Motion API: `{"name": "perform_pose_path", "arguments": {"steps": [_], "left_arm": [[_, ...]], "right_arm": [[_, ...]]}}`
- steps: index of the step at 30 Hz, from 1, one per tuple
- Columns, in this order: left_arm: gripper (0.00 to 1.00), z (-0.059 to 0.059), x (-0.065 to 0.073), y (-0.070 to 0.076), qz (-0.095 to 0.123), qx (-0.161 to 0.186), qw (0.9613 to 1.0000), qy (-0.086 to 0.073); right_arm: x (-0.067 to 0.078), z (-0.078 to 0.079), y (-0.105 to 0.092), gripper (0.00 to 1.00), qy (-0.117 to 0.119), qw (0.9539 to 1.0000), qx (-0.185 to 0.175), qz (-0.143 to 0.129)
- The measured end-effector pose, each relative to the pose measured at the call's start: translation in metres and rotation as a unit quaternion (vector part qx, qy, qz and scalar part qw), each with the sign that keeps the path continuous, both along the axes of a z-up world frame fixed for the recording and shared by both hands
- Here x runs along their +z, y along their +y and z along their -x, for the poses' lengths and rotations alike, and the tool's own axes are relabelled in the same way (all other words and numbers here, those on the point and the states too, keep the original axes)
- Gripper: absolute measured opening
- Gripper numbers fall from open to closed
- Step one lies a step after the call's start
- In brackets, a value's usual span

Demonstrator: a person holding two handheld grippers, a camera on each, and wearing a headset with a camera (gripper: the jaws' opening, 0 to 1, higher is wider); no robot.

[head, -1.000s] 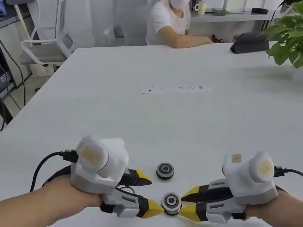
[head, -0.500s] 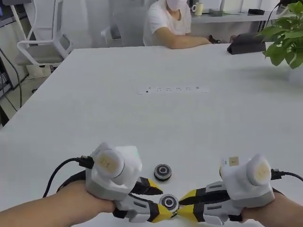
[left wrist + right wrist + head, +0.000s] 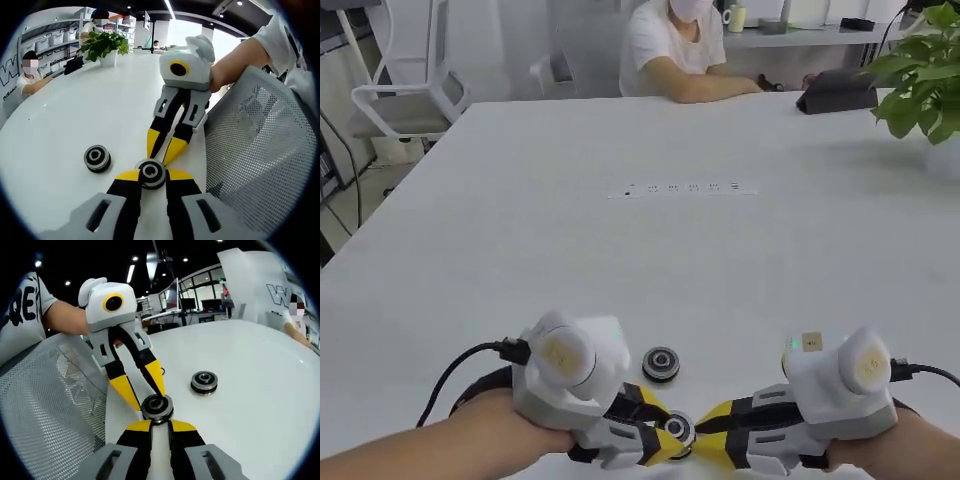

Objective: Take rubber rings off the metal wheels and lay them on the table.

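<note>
Meanwhile the left gripper point(image 3: 152, 176) clamps a metal wheel point(image 3: 151, 172) on the table point(image 3: 620, 250). The right gripper point(image 3: 161, 426) has its jaws nearly together at the wheel's rim, and it is unclear whether they pinch the rubber ring point(image 3: 146, 409).

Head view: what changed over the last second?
The left gripper slid in toward the right. Its jaws, wide apart a second ago, have closed around the near wheel and seem to grip it. The right gripper kept its tips at that wheel's other side; whether they pinch it is unclear. The second wheel stayed put on the table. The background shift is camera motion.
</note>
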State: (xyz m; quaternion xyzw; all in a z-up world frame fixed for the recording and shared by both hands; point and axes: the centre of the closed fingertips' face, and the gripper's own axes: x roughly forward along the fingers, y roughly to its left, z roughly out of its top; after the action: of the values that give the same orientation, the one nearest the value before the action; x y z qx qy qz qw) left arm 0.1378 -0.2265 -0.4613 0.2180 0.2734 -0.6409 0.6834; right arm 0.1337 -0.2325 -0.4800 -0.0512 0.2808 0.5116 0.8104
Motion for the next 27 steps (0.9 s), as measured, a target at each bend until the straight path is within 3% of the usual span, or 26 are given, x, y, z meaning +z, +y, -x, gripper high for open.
{"name": "perform_pose_path", "arguments": {"steps": [5, 10, 19, 21, 22, 24, 25, 27], "left_arm": [[0.08, -0.0054, -0.0012, -0.0006, -0.004, -0.001, 0.9993, -0.037], [0.07, -0.0045, -0.0015, 0.0004, 0.006, 0.005, 0.9994, -0.035], [0.07, -0.0041, -0.0012, 0.0002, 0.013, 0.014, 0.9988, -0.044], [0.07, -0.0039, -0.0007, 0.0, 0.014, 0.013, 0.9987, -0.046], [0.07, -0.0045, -0.0007, -0.0001, 0.015, 0.014, 0.9987, -0.046], [0.07, -0.0045, -0.0005, -0.0006, 0.017, 0.017, 0.9986, -0.046], [0.07, -0.0044, -0.0005, -0.001, 0.017, 0.019, 0.9986, -0.047], [0.07, -0.0047, -0.0004, -0.0025, 0.017, 0.019, 0.9985, -0.049]], "right_arm": [[-0.0009, 0.0005, 0.0006, 0.07, 0.0, 1.0, 0.001, 0.004], [-0.0016, 0.0001, 0.0005, 0.07, 0.003, 1.0, -0.001, 0.008], [-0.0022, -0.0003, -0.0008, 0.01, 0.01, 0.9997, -0.005, 0.022], [-0.0019, -0.0018, -0.002, 0.0, 0.021, 0.9996, -0.015, 0.015], [-0.0016, -0.0017, -0.0023, 0.0, 0.043, 0.9985, -0.033, 0.001], [0.0003, -0.0044, -0.0033, 0.0, 0.05, 0.9977, -0.043, -0.018], [-0.0008, -0.0026, -0.0046, 0.0, 0.062, 0.9967, -0.048, -0.019], [-0.0007, -0.0031, -0.0061, 0.0, 0.064, 0.9963, -0.052, -0.024]]}}
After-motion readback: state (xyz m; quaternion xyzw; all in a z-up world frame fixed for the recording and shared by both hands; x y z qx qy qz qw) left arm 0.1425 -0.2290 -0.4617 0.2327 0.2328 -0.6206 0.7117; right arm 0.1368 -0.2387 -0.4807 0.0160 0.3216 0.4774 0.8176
